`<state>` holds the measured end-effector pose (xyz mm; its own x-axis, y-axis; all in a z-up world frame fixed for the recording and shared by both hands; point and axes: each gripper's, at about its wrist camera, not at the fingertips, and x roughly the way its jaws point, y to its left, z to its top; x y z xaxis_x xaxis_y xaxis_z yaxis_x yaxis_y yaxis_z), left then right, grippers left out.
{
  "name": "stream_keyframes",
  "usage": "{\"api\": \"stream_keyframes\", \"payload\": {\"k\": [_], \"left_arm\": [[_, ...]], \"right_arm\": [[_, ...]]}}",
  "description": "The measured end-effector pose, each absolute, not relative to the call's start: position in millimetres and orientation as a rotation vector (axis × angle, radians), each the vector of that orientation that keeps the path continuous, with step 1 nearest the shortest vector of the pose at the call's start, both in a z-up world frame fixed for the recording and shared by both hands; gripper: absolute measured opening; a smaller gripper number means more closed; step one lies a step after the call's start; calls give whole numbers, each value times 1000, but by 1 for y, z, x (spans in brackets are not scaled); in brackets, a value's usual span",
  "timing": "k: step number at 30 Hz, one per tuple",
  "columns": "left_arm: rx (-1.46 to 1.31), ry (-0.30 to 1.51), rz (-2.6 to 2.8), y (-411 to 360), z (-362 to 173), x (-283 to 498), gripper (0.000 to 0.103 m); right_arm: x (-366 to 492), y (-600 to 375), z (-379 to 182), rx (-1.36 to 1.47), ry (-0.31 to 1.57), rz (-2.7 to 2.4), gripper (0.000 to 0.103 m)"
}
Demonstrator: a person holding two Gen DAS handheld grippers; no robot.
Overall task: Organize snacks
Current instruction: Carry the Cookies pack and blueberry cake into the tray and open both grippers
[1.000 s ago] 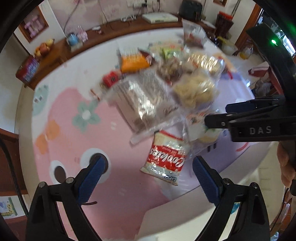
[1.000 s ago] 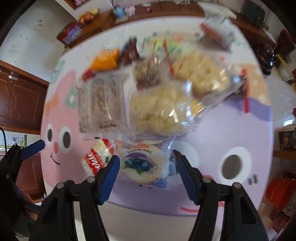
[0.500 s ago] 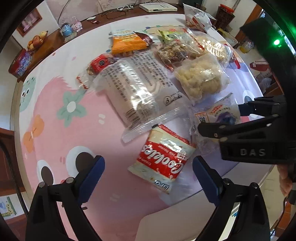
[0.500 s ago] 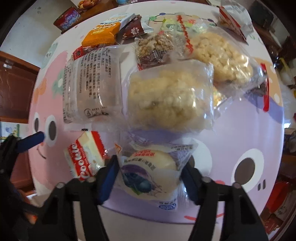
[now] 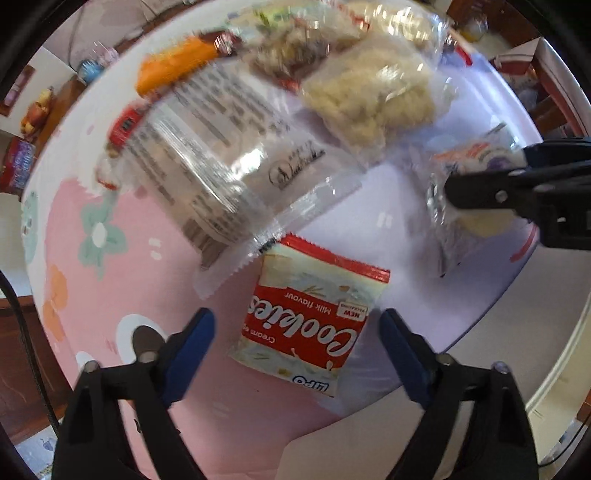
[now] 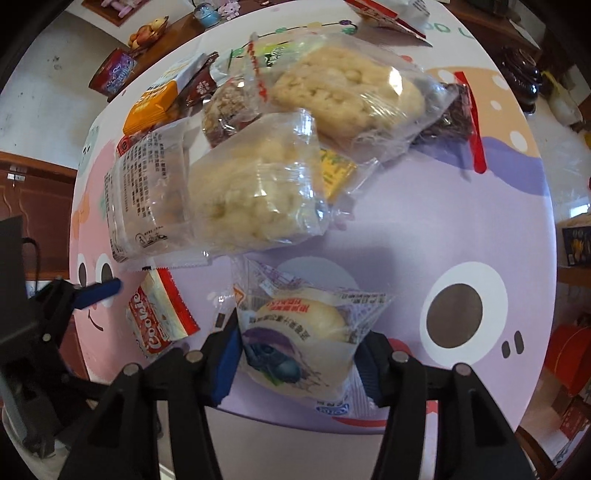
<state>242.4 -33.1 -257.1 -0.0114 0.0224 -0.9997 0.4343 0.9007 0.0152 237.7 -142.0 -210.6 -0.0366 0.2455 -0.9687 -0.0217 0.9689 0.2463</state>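
A red and white Cookies packet (image 5: 310,317) lies near the table's front edge, between the open fingers of my left gripper (image 5: 297,332), which does not touch it. It also shows in the right wrist view (image 6: 160,314). My right gripper (image 6: 299,354) is shut on a clear-wrapped blueberry bun (image 6: 299,343), which shows at the right of the left wrist view (image 5: 469,184). Behind lie a long clear printed pack (image 5: 210,155) and two bags of pale puffed snack (image 6: 251,195) (image 6: 343,92).
The round table has a pink and purple cartoon cloth (image 6: 461,229). An orange packet (image 6: 151,107), a brown packet (image 6: 201,86) and a dark red-edged pack (image 6: 458,118) lie further back. A wooden sideboard with fruit (image 6: 147,31) stands behind. The table edge is close below both grippers.
My left gripper has moved down and closer so the Cookies packet sits between its fingers. My right gripper has closed tighter on the bun, which looks slightly raised.
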Motion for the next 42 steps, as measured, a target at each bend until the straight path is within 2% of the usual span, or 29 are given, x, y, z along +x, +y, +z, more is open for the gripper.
{"api": "stream_keyframes", "payload": {"k": [3,7,15,20,29,34,38,42], "left_arm": [[313,1586,-334,-29,-260,253,71],[267,1559,-313,-25,-253,257,44],[123,1500,-221,12,-232,259,43],[109,1408,-141,27,-193,247,44],[117,1178,-91,35,-80,185,44],[104,1077,-133,29,-36,133,44],[96,1014,-152,17,-26,93,44],[83,981,-137,11,-32,55,44]], "right_arm": [[238,-143,-211,176,1593,217,55],[239,-141,-212,192,1593,215,55],[231,-143,-202,198,1567,231,51],[225,-135,-180,195,1517,253,51],[193,-119,-90,142,1332,315,51],[153,-109,-34,91,1212,369,51],[104,-104,-6,44,1132,399,52],[59,-103,-5,14,1092,389,52]]}}
